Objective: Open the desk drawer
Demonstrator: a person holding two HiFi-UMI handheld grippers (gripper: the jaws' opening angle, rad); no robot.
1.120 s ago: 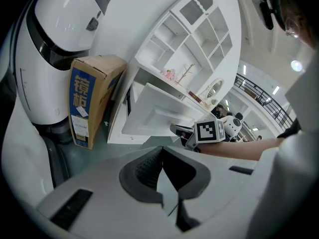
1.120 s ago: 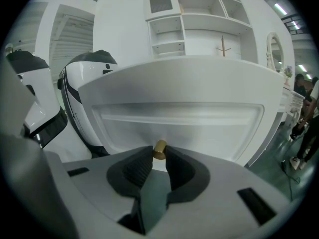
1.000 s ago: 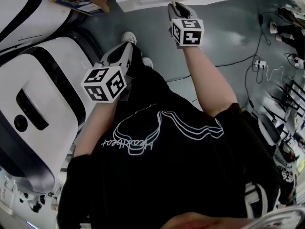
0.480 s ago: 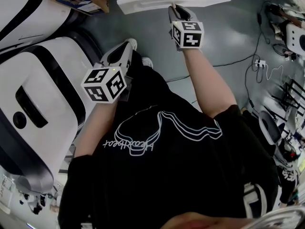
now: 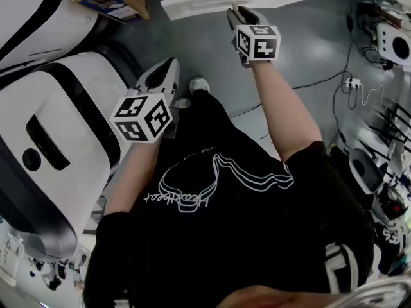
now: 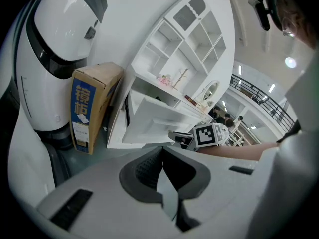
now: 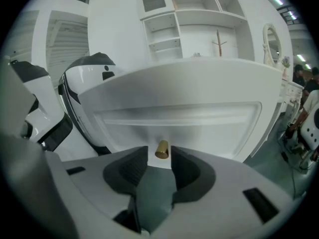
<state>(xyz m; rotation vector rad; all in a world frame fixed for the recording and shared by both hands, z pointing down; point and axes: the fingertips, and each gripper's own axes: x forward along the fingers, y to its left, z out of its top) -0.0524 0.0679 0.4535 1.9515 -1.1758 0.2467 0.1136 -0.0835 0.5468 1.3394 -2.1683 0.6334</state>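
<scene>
Between the pads of the opening right tongs (image 7: pixel 159 156) sits a cylindrical brass knob (image 7: pixel 161 150); left tongs (image 6: pixel 162 151) closed.

left gripper (image 6: pixel 162 158): fingers together | right gripper (image 7: pixel 160 156): fingers opening, knob (image 7: pixel 162 150) between

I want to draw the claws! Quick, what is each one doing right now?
Left gripper: closed, holding nothing.
Right gripper: jaws opening, gold drawer knob between them, not squeezed.
</scene>
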